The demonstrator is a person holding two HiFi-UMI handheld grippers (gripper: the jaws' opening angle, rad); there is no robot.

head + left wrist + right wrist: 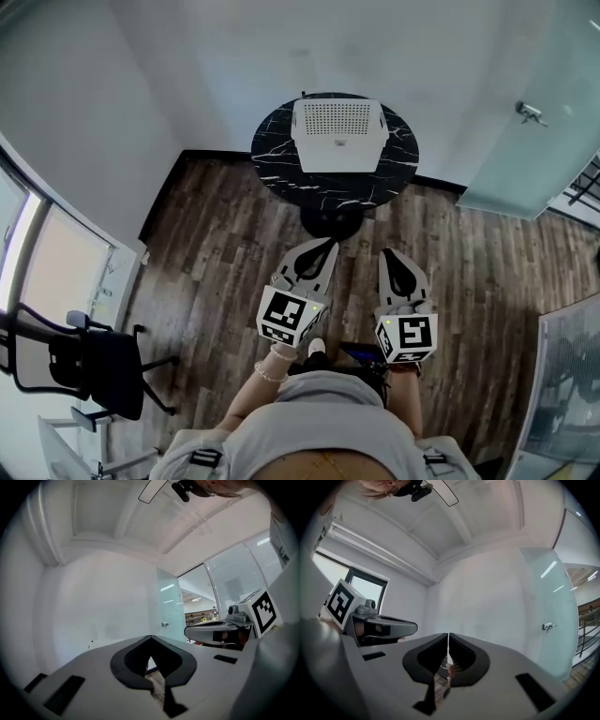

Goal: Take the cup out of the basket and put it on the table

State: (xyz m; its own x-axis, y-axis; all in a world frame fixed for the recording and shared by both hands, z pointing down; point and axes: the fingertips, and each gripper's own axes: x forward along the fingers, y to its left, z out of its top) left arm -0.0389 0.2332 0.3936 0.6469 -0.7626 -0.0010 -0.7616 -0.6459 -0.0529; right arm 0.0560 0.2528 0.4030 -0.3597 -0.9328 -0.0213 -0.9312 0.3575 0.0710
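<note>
A white perforated basket (337, 136) stands on a small round black marble table (281, 173), far ahead of me in the head view. No cup shows in any view. My left gripper (331, 243) and right gripper (386, 252) are held side by side close to my body, well short of the table, over the wooden floor. Both have their jaws together with nothing between them. In the left gripper view the left gripper (150, 637) points up at a white wall, and in the right gripper view the right gripper (448, 634) does the same. Each gripper view shows the other gripper beside it.
A black office chair (94, 361) stands at the left by a window. A frosted glass door (525, 112) with a handle is at the right. Dark wooden floor (216, 253) lies between me and the table.
</note>
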